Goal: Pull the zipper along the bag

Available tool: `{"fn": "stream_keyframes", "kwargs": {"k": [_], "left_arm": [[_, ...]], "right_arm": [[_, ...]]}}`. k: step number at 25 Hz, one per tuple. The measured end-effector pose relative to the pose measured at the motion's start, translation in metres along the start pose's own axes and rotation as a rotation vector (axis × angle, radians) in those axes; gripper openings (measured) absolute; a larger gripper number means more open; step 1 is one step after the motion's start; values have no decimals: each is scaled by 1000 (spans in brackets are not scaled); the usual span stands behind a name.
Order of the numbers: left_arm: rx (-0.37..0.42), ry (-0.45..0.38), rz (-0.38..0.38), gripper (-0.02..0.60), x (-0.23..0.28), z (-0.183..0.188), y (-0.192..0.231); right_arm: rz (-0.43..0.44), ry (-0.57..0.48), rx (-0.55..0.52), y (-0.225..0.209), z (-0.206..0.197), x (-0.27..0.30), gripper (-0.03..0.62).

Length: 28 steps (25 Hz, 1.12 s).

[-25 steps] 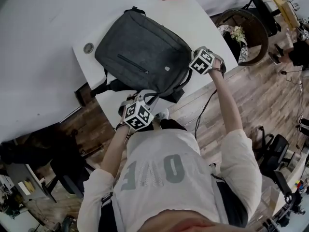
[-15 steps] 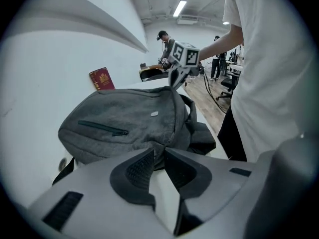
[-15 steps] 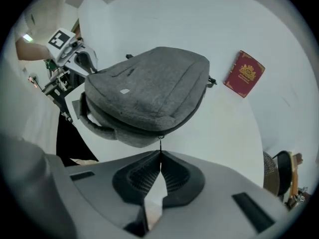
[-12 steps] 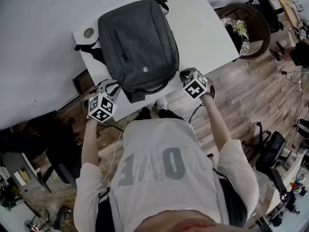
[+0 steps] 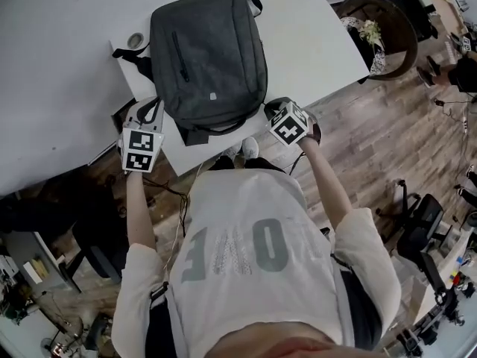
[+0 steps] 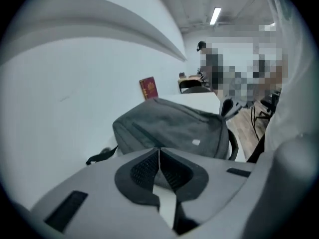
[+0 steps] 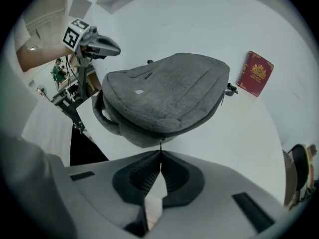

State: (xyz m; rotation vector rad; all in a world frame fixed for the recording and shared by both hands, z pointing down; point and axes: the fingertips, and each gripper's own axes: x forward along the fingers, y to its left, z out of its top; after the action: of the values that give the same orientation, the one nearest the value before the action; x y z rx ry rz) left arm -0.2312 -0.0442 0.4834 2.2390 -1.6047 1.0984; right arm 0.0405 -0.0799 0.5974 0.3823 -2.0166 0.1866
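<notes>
A dark grey backpack (image 5: 209,51) lies flat on the white table (image 5: 313,43). My right gripper (image 5: 270,107) is at the bag's near right corner. In the right gripper view its jaws (image 7: 160,152) are shut on a thin dark zipper pull (image 7: 160,143) that hangs from the bag's edge (image 7: 164,98). My left gripper (image 5: 149,104) hovers off the bag's near left corner, apart from it. Its jaws (image 6: 159,151) have just closed, with nothing between them. The bag (image 6: 174,126) lies ahead of it.
A red book (image 7: 256,73) stands at the table's far side. A round grommet (image 5: 135,40) sits in the tabletop left of the bag. A black strap (image 5: 128,54) trails off the bag's left side. A round chair (image 5: 384,28) stands to the right on the wooden floor.
The backpack has swung round from a slant until its long side points away from me. The right gripper came leftward with the bag's corner. The left gripper moved left, off the bag.
</notes>
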Motion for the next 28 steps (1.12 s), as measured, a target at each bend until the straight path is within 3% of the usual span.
{"fn": "stream_keyframes", "kwargs": {"k": [2, 5, 7, 10, 13, 15, 19, 28], "left_arm": [[0, -72, -64, 28, 17, 38, -27], [29, -120, -247, 29, 46, 77, -95], [85, -104, -367, 42, 59, 84, -142], [167, -7, -516, 126, 71, 69, -194], [332, 87, -527, 127, 79, 42, -217], [378, 97, -513, 127, 81, 35, -222], [316, 104, -539, 127, 82, 34, -221], [265, 122, -561, 127, 84, 34, -222]], "right_arm": [[-9, 5, -8, -1, 1, 2, 29], [-21, -1, -10, -4, 1, 3, 29], [-25, -3, -22, -5, 2, 1, 29], [-40, 0, -65, -8, 3, 0, 29], [-62, -4, -89, -11, 3, -2, 31], [-82, 0, -101, -13, 3, -3, 31], [-101, 10, -115, -26, 4, 1, 31], [-125, 29, -172, -75, 13, 12, 32]]}}
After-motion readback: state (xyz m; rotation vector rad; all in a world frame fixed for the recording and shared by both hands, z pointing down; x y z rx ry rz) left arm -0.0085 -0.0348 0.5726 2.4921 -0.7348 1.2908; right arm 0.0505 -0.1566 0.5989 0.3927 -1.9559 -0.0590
